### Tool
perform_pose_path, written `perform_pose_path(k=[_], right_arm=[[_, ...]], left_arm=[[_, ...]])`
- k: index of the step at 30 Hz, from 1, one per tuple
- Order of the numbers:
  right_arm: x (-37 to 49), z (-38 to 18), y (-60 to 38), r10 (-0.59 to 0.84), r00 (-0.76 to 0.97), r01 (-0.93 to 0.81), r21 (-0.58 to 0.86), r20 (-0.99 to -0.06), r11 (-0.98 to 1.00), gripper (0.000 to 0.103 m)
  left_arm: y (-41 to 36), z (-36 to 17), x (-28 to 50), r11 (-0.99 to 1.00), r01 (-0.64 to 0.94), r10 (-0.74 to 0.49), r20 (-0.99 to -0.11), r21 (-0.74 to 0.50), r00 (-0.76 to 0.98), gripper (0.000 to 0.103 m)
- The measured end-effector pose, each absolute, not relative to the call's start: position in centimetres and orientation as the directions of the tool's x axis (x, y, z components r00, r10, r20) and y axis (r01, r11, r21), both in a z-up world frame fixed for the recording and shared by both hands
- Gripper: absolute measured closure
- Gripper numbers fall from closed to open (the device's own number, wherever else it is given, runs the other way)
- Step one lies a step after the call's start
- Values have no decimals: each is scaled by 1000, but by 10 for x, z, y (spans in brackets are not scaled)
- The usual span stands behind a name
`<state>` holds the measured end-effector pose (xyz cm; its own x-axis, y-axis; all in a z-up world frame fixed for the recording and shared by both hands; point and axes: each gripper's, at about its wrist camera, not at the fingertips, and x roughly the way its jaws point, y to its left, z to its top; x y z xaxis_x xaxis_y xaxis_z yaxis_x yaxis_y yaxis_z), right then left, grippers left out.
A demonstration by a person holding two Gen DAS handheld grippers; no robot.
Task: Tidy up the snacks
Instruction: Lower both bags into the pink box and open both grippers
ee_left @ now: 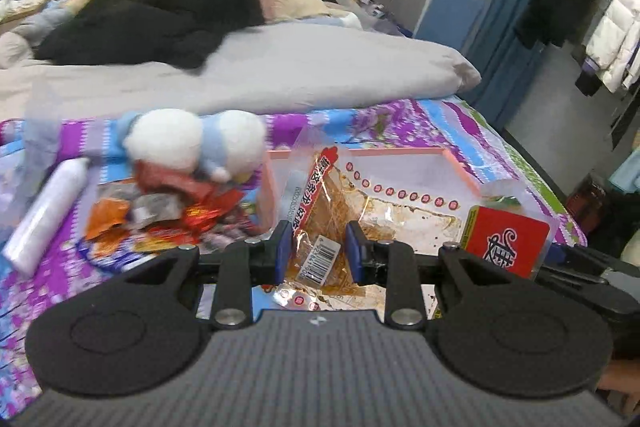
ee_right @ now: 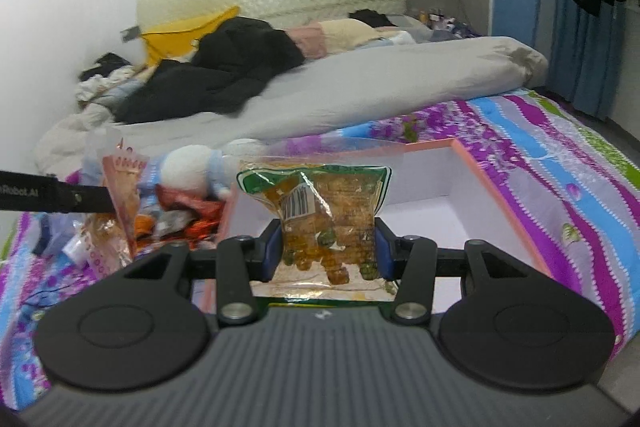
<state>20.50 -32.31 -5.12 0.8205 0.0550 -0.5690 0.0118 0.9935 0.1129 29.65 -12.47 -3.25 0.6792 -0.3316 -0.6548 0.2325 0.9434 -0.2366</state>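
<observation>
Green-edged snack pack (ee_right: 320, 219), clamped by the right gripper (ee_right: 326, 251), hangs above the pink box (ee_right: 496, 187). Red-striped snack pack (ee_left: 320, 239), clamped by the left gripper (ee_left: 318, 247), hangs left. Advice: lower each flat into the box before releasing.

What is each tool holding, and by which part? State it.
Left tool: clear orange snack packet, pinched near its barcode end. Right tool: green-edged snack bag, gripped across its lower sides.
</observation>
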Motion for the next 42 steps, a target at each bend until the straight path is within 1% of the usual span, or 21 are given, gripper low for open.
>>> perform_pose_path(k=[4,8,11,15,16,17,18,19,20,21,22,26,30,32,33,34,36,37,39,42], right_arm=[[224,-63,-344,20,790,52,99,-613,994,54],[238,-84,-364,5,750,90,109,-661,990,54],[248,-101,-374,-1,723,109,112,-691,988,54],[254,-119,-380,7,696,112,118,-718,987,53],[255,-122,-381,10,691,112,120,-723,986,51],[256,-125,-382,15,686,112,126,-727,986,49],[256,-127,-383,19,682,112,130,-731,985,43],[256,-127,-385,23,682,112,136,-731,984,33],[255,-128,-385,26,687,113,142,-726,983,31],[254,-127,-386,27,692,111,144,-721,983,31],[254,-126,-386,25,694,112,142,-720,984,31],[247,-118,-386,30,713,113,157,-701,981,31],[236,-100,-381,32,743,106,164,-669,981,31],[228,-89,-375,36,761,98,170,-647,981,31],[224,-84,-373,39,771,94,174,-636,980,31],[220,-78,-370,41,780,89,176,-624,980,31],[208,-67,-362,49,799,78,185,-600,980,31],[203,-62,-359,58,806,72,195,-589,978,31],[195,-53,-354,71,819,61,210,-569,976,31],[183,-38,-341,76,838,38,197,-540,980,31]], left_arm=[[-157,-47,330,936,248,-350,-691,-248,632,69],[-186,-70,357,939,256,-340,-735,-230,586,69],[-201,-83,370,941,259,-330,-765,-218,553,69],[-206,-98,377,943,255,-322,-784,-214,531,68],[-208,-101,378,942,258,-323,-787,-214,526,65],[-210,-102,379,944,260,-315,-790,-203,526,65],[-211,-103,378,946,263,-308,-791,-191,529,62],[-212,-103,378,946,264,-304,-791,-187,530,56],[-212,-104,378,945,262,-309,-791,-194,527,51],[-211,-103,377,945,258,-311,-792,-200,526,40],[-210,-101,376,946,255,-310,-788,-200,532,36],[-205,-90,365,943,266,-318,-771,-199,552,35],[-196,-72,349,943,266,-322,-745,-199,584,26],[-191,-62,337,940,275,-331,-727,-201,602,26],[-189,-57,332,941,276,-330,-722,-198,608,23],[-186,-52,326,942,275,-326,-718,-192,616,15],[-180,-42,314,947,273,-311,-703,-171,640,7],[-177,-37,309,950,269,-300,-700,-159,648,5],[-169,-27,298,957,254,-278,-695,-140,663,5],[-153,-14,281,963,232,-260,-673,-134,692,4]])
